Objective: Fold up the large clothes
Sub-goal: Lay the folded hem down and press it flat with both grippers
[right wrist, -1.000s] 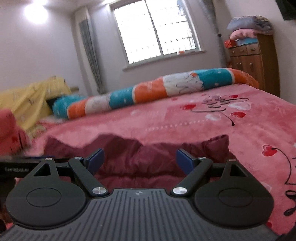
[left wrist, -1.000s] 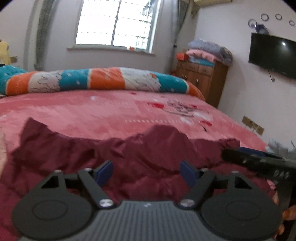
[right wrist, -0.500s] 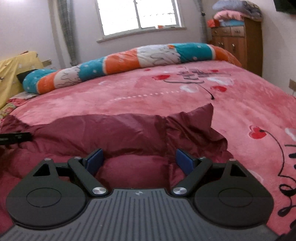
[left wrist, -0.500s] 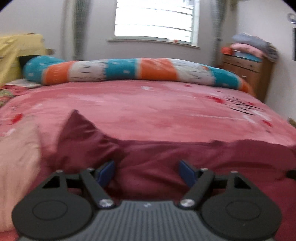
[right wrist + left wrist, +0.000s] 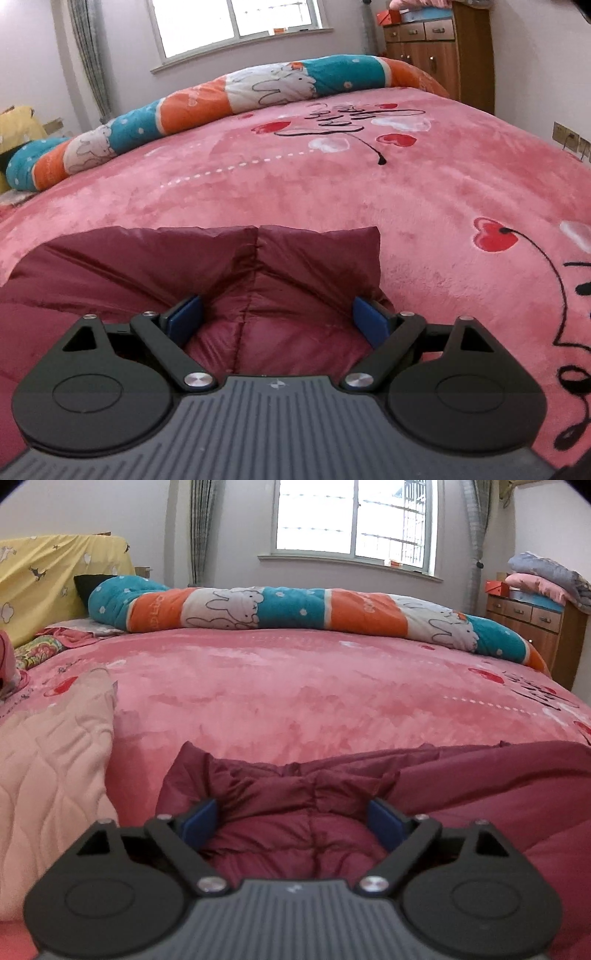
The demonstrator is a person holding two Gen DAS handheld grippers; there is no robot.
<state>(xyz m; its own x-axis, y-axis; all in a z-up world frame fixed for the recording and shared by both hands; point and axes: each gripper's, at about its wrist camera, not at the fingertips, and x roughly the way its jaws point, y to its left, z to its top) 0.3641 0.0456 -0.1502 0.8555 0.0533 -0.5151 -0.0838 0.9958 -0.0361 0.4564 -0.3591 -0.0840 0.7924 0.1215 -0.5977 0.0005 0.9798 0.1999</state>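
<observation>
Both the left gripper and right gripper are gaping, released, over the maroon garment, the left's jaws just widening; beyond it, the rolled quilt is showing partial lettering, unreadable.

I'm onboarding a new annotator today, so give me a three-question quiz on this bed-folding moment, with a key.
1. True or false: the maroon padded garment lies on the pink bedspread.
2. What lies along the far edge of the bed, below the window? A) a rolled blanket with rabbit prints B) a row of cushions C) a suitcase
3. How do the left gripper's jaws stand, and what is between them?

Key:
1. True.
2. A, the rolled blanket in teal, orange and white.
3. Wide apart, having just been opening; bunched maroon fabric sits between the pads, which do not clamp it. The right gripper is open likewise.
</observation>
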